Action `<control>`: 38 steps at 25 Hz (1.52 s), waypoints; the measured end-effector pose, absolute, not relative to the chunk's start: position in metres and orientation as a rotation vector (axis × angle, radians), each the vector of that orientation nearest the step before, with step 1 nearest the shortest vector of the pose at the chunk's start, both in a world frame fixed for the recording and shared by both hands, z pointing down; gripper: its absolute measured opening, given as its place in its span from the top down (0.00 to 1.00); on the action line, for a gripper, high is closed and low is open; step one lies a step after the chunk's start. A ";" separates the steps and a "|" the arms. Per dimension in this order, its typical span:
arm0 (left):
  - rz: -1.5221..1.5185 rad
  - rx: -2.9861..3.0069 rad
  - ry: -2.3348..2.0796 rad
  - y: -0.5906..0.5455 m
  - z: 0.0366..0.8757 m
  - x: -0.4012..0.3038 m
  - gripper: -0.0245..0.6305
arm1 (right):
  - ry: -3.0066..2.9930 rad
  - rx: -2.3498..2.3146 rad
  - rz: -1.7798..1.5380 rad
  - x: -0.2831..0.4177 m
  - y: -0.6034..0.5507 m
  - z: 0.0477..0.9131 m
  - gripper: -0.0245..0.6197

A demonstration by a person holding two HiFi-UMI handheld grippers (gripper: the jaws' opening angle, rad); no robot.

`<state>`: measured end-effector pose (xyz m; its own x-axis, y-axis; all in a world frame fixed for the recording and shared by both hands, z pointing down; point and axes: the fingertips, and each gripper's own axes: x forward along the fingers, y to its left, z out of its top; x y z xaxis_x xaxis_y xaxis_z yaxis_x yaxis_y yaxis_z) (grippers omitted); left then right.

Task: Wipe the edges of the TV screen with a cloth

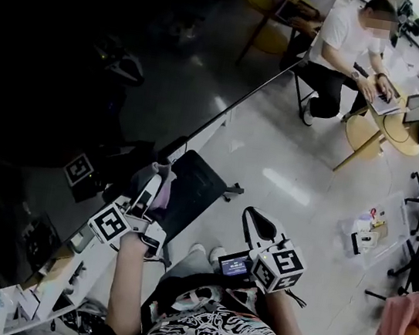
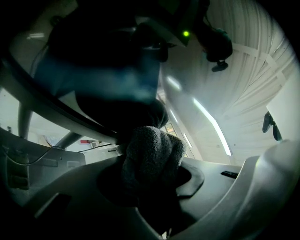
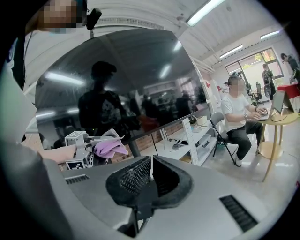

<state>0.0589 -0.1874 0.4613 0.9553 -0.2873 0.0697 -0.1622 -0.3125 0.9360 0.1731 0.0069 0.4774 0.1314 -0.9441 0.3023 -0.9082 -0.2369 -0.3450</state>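
At the wide dark TV screen's (image 3: 140, 79) lower edge: left gripper (image 1: 154, 186), fingers clamped on bunched lilac terry cloth (image 3: 110, 147). Slide it evenly along that edge, keeping your pressure light. Right gripper (image 3: 151, 165): fingers together, empty.

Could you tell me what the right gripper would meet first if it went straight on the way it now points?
Probably the TV screen, near its lower edge: the shut, empty right gripper aims there and nothing shows in between, though depth is hard to judge.

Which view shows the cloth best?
The left gripper view: the cloth fills the centre, clamped in the left tool. The head view shows only a small pale bundle; the right gripper view shows it pink but small and far.
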 end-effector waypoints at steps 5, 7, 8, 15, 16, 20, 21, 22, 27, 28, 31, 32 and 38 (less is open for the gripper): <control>-0.112 1.883 -0.253 -0.186 0.462 0.067 0.72 | 1.815 -2.369 -0.687 0.175 0.008 0.469 0.91; -0.105 1.873 -0.229 -0.186 0.463 0.069 0.72 | 1.788 -2.394 -0.687 0.174 0.008 0.467 0.91; -0.101 1.874 -0.215 -0.187 0.463 0.070 0.72 | 1.775 -2.406 -0.684 0.174 0.007 0.466 0.91; -0.081 1.855 -0.137 -0.188 0.459 0.078 0.72 | 1.696 -2.466 -0.692 0.153 0.003 0.459 0.91; -0.075 1.883 -0.135 -0.190 0.461 0.080 0.72 | 1.686 -2.474 -0.694 0.151 0.002 0.460 0.91; 0.004 2.002 -0.214 -0.198 0.477 0.079 0.72 | 1.649 -2.504 -0.701 0.142 0.002 0.466 0.91; -0.011 1.998 -0.212 -0.197 0.476 0.081 0.72 | 1.643 -2.510 -0.701 0.139 0.003 0.467 0.91; -0.036 1.991 -0.201 -0.196 0.473 0.083 0.72 | 1.636 -2.516 -0.702 0.136 0.005 0.467 0.91; -0.057 1.985 -0.209 -0.198 0.470 0.093 0.72 | 1.587 -2.547 -0.721 0.132 0.014 0.469 0.91; -0.054 1.985 -0.211 -0.199 0.472 0.096 0.72 | 1.579 -2.552 -0.719 0.134 0.015 0.469 0.91; -0.061 1.987 -0.213 -0.202 0.471 0.104 0.72 | 1.562 -2.563 -0.701 0.141 0.021 0.466 0.91; -0.066 1.986 -0.213 -0.201 0.470 0.106 0.72 | 1.557 -2.566 -0.698 0.144 0.023 0.465 0.91; -0.063 1.994 -0.254 -0.196 0.470 0.117 0.72 | 1.557 -2.558 -0.679 0.167 0.042 0.464 0.91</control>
